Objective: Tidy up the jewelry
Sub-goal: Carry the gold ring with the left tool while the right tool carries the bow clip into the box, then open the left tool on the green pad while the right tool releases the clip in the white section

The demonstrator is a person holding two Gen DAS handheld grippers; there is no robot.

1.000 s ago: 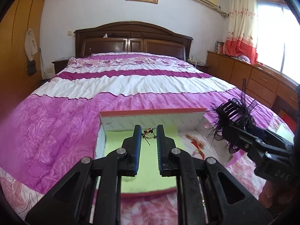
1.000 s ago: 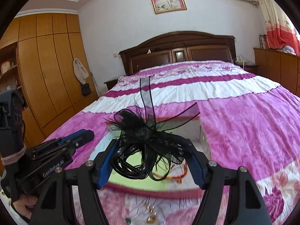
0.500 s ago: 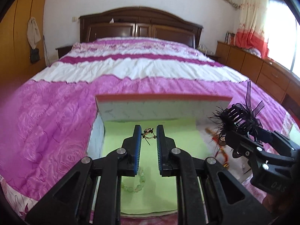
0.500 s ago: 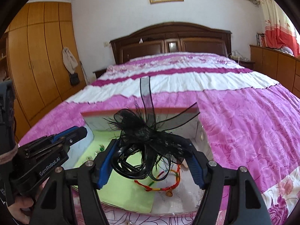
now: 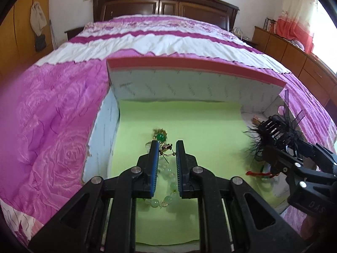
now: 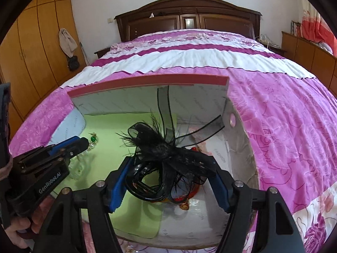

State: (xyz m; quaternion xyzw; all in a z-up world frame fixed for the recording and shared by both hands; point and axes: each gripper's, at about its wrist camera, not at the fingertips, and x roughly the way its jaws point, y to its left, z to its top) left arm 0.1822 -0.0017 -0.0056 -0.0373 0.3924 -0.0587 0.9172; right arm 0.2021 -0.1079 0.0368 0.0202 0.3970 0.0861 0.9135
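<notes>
An open box with a red-edged lid point(image 5: 189, 69) lies on the bed, lined with a green sheet point(image 5: 189, 122). My left gripper point(image 5: 166, 149) hangs low over the sheet, shut on a small gold ornament point(image 5: 166, 147). Under it lie a green-stone piece point(image 5: 160, 136) and a pale green bead bracelet point(image 5: 168, 189). My right gripper point(image 6: 170, 181) is shut on a black feathered hair clip point(image 6: 164, 154) over the box's white right side point(image 6: 219, 158), above a red cord bracelet point(image 6: 185, 202). Each gripper also shows in the other view: the right gripper point(image 5: 273, 135), the left gripper point(image 6: 84, 142).
The box rests on a pink and purple bedspread point(image 5: 52, 139) that spreads far on all sides. A dark wooden headboard point(image 6: 189, 19) stands at the back, orange wardrobes point(image 6: 38, 42) at the left, low cabinets point(image 5: 294, 52) at the right. A hand point(image 6: 19, 227) grips the left tool.
Both grippers have come down and tipped toward the box, whose inside now fills both views. The bead bracelet and green-stone piece have come into sight. Neither grip has changed.
</notes>
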